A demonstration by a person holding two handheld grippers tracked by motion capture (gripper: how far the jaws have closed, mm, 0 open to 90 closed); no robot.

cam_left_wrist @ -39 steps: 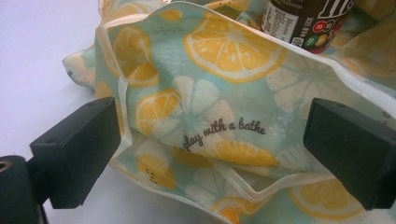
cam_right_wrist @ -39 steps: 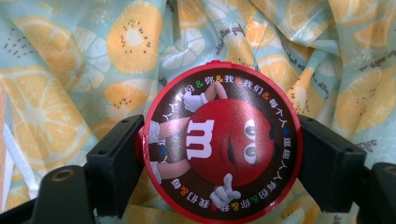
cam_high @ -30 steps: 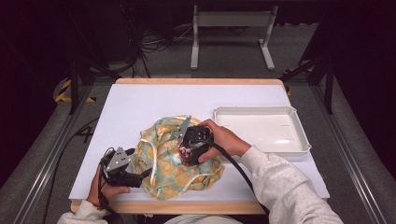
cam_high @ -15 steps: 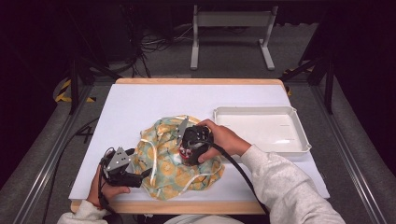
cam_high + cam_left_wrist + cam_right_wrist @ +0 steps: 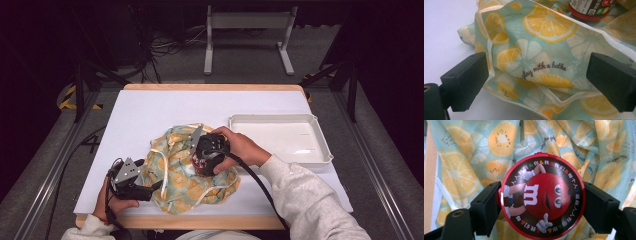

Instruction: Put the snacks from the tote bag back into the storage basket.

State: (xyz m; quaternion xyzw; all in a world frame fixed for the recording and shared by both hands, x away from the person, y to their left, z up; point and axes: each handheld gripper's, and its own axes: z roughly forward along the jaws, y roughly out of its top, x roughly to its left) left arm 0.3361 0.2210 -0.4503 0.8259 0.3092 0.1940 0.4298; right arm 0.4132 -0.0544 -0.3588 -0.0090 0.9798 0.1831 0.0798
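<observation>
A cloth bag (image 5: 175,177) printed with lemon slices lies crumpled near the table's front edge. My right gripper (image 5: 202,160) points down over it, shut on a round candy can (image 5: 200,164). In the right gripper view the can's red lid (image 5: 541,197) with a cartoon figure sits clamped between both pads, with the bag (image 5: 461,170) underneath. My left gripper (image 5: 150,190) rests at the bag's left edge. In the left gripper view its jaws stand wide apart, and the left gripper (image 5: 537,77) straddles a fold of the bag (image 5: 544,50) without pressing it. The can's base (image 5: 591,7) shows farther off.
A shallow white tray (image 5: 320,145) stands empty at the right of the white table (image 5: 150,115). The table's wooden front edge (image 5: 250,222) runs just below the bag. Cables and a metal stand lie on the dark floor beyond.
</observation>
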